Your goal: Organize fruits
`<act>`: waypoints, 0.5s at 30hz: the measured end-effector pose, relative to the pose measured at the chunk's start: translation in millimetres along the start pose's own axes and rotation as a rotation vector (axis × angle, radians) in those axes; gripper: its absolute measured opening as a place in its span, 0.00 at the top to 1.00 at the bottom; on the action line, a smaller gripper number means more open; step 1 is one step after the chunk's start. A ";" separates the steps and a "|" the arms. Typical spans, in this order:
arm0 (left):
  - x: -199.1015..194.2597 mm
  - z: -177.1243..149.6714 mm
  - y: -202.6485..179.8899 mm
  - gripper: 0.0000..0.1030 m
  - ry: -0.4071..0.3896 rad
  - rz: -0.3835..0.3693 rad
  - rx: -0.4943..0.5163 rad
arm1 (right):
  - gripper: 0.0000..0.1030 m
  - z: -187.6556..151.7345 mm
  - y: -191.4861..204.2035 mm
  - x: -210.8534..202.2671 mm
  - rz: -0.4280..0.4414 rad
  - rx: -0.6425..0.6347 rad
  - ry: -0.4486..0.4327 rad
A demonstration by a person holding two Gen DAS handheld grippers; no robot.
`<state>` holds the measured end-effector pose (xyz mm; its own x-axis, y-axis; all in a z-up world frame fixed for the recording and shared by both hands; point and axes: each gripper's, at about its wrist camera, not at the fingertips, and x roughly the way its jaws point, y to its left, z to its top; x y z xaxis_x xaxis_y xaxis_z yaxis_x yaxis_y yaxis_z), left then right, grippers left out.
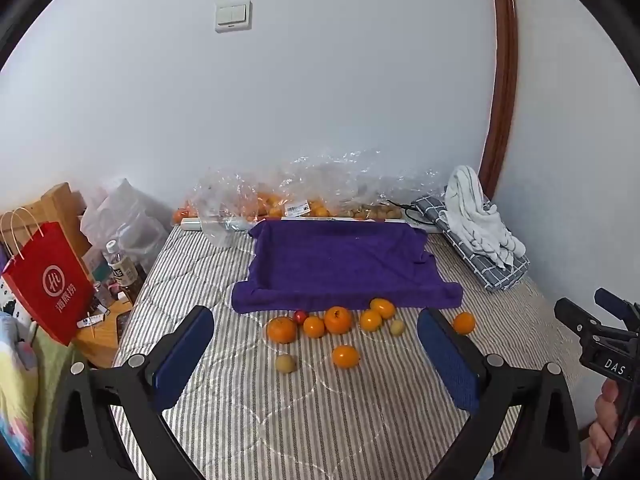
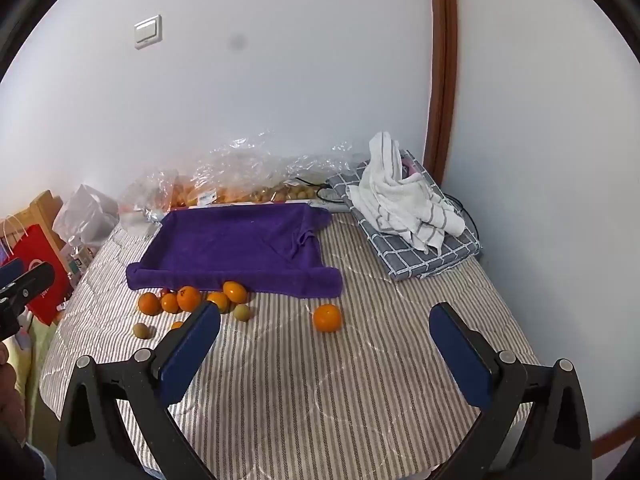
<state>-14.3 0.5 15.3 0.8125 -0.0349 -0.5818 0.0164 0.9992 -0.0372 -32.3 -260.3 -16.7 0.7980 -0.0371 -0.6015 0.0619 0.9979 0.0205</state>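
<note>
A purple cloth-lined tray lies on the striped mattress. Several oranges lie in a loose row along its near edge, with a small red fruit and two yellow-green fruits among them. One orange sits apart to the right. My left gripper hovers open above the row, nothing between its blue pads. My right gripper is open too, just short of the lone orange.
Clear plastic bags of fruit line the wall behind the tray. Folded checked cloth with a white towel lies at the back right. A red paper bag and bottles stand off the mattress's left edge.
</note>
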 end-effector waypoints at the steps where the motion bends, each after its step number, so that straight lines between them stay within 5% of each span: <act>1: -0.7 -1.0 0.1 0.01 -0.003 -0.002 -0.001 | 0.00 0.7 0.6 -1.4 -0.004 -0.002 -0.004; 15: -6.7 -3.0 -4.9 0.01 -0.012 -0.015 0.002 | 0.00 3.3 -1.3 -10.9 0.018 0.007 -0.031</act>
<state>-21.5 -4.2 16.9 0.8191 -0.0499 -0.5715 0.0298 0.9986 -0.0445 -39.0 -261.5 -7.5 0.8170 -0.0208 -0.5763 0.0514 0.9980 0.0369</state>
